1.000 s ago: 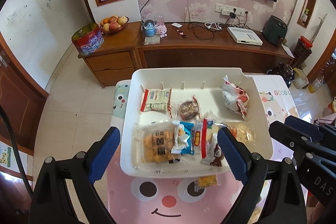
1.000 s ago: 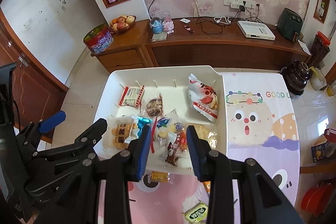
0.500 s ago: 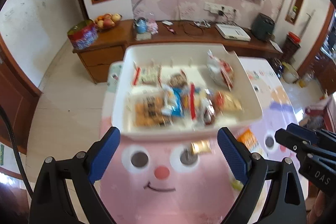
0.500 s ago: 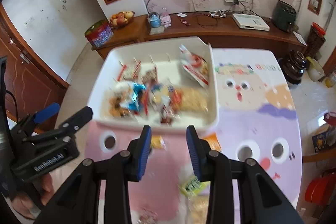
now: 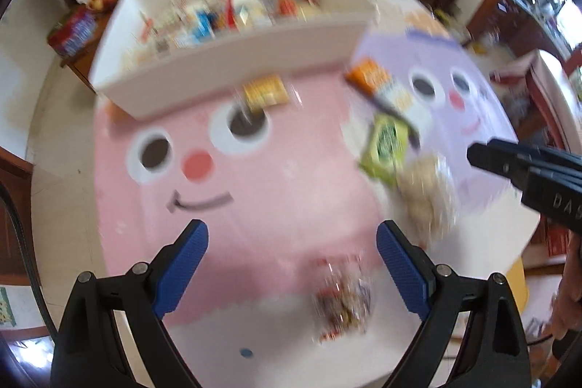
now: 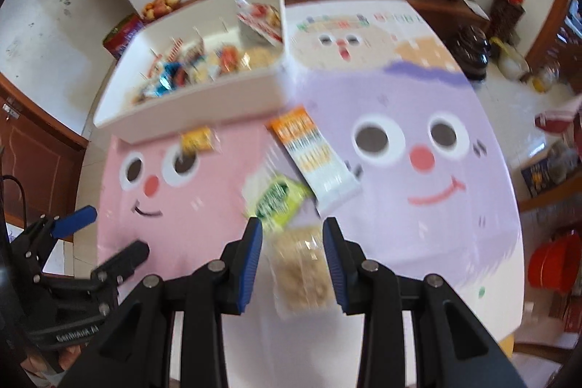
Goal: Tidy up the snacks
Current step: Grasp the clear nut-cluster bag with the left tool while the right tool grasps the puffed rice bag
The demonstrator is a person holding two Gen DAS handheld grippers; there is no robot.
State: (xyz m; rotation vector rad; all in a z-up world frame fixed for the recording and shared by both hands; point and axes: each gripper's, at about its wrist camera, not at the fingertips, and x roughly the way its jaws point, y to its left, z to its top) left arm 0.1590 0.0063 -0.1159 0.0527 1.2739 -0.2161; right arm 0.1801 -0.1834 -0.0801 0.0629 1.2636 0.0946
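A white tray (image 5: 232, 60) (image 6: 189, 104) with several snack packets stands at the table's far side. Loose on the cartoon mat lie a small yellow packet (image 5: 264, 92) (image 6: 196, 139), an orange-and-white bar (image 5: 385, 90) (image 6: 314, 153), a green packet (image 5: 386, 144) (image 6: 278, 200), a clear bag of beige biscuits (image 5: 429, 195) (image 6: 303, 271) and a clear bag of mixed candy (image 5: 342, 300). My left gripper (image 5: 291, 257) is open above the mat, the candy bag between its fingers' line. My right gripper (image 6: 293, 251) is open around the biscuit bag.
The mat's pink face (image 5: 203, 170) and purple face (image 6: 411, 148) cover the table. A wooden sideboard (image 6: 429, 2) with a fruit bowl (image 6: 160, 4) stands behind. A red stool (image 6: 553, 264) is at the right. The view is motion-blurred.
Both grippers have pulled back from over the tray toward the table's near side and dropped lower. The right gripper now straddles the biscuit bag.
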